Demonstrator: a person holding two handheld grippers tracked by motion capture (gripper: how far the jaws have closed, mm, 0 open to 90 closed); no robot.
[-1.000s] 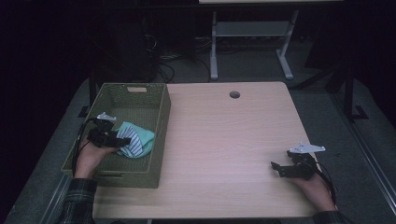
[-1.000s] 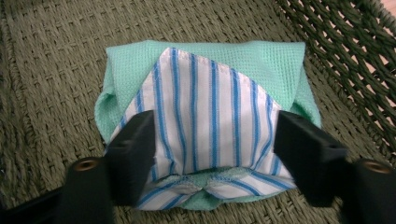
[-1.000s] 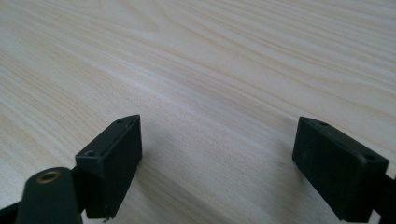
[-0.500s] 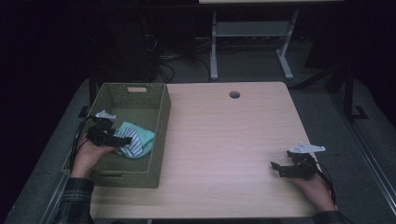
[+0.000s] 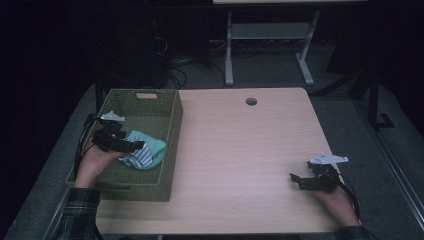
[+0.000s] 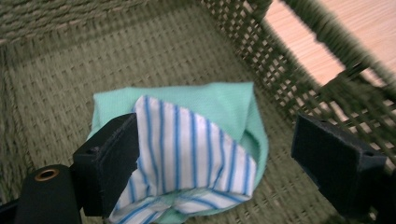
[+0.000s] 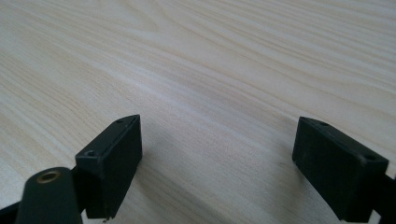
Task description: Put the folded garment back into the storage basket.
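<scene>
From above, the high view takes in a pale wooden bench (image 5: pixel 240 150) with a round hole near its far edge and a green woven basket (image 5: pixel 172 145) on its left part. Inside the basket lies a folded cloth (image 5: pixel 147 152), mint green with a blue-and-white striped part, close to the basket's right wall. The left tool (image 5: pixel 134 146) is held over the basket with its tips just at the cloth's edge; at this range it is hard to tell whether they touch it. The right tool (image 5: pixel 296 179) sits low over the bare wood near the bench's right front, well apart from the basket, its jaws pointing left. Closer in, the left gripper view settles what the high view leaves vague: the left tool (image 6: pixel 215 149) has its jaws spread wide, having just been opening, and the cloth (image 6: pixel 196 140) lies on the basket's woven floor (image 6: pixel 56 79) between and beyond them, with neither pad pressing on it. The striped layer sits on top of the mint one, and the bench shows through the mesh wall at the upper right. Down at the bench top, the right gripper view shows the right tool (image 7: pixel 217 158) spread just as wide over plain wood grain (image 7: pixel 210 56), with nothing between its jaws.
</scene>
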